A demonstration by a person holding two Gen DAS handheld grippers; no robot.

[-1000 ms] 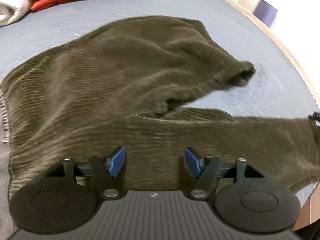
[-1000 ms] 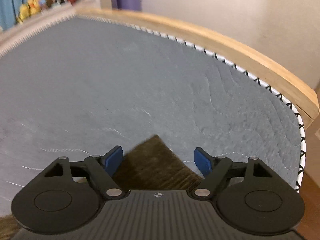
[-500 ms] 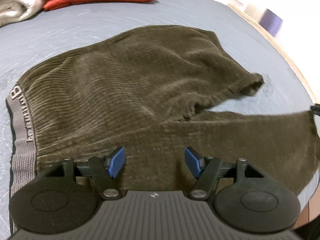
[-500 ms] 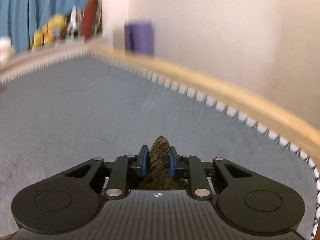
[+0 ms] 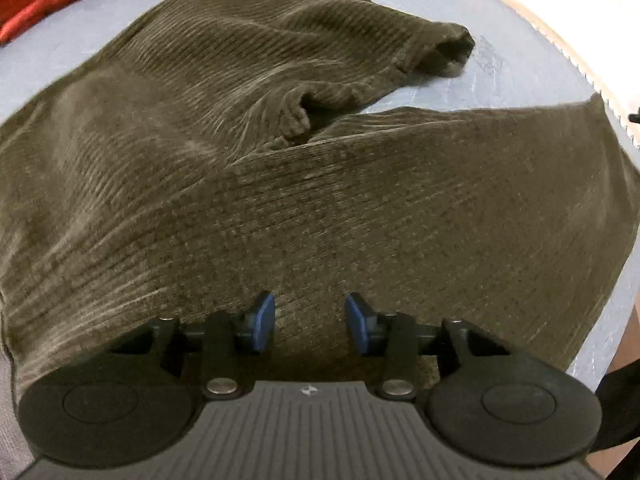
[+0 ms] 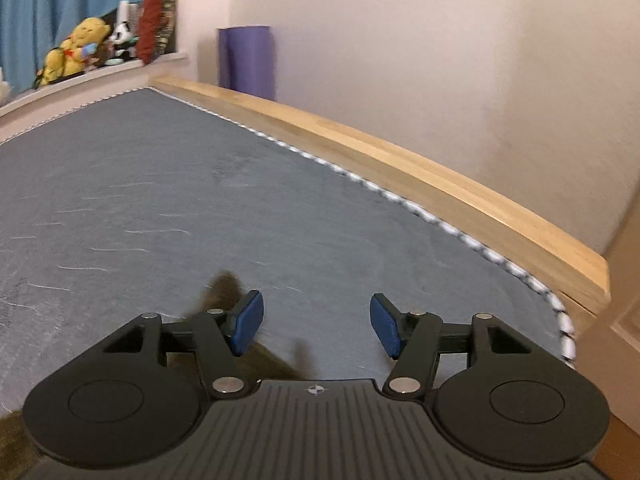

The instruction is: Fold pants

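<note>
Pants [image 5: 280, 168] lie spread on the grey-blue mattress [image 5: 440, 92], filling most of the left wrist view. One leg runs to the upper right of that frame and ends in a rumpled cuff [image 5: 448, 50]. The other leg stretches toward the right edge, so the long axis runs left to right across our left gripper [image 5: 310, 322]. Its jaws stand partly open right over the cloth and hold nothing. Our right gripper [image 6: 316, 324] is spread wide and also empty. In its frame only a brown corner of cloth shows, at lower centre just beside its left finger [image 6: 246, 322]. We judge the left gripper nearer the bulk of the fabric and the right one nearer that leg end. The fold has yet to start.
</note>
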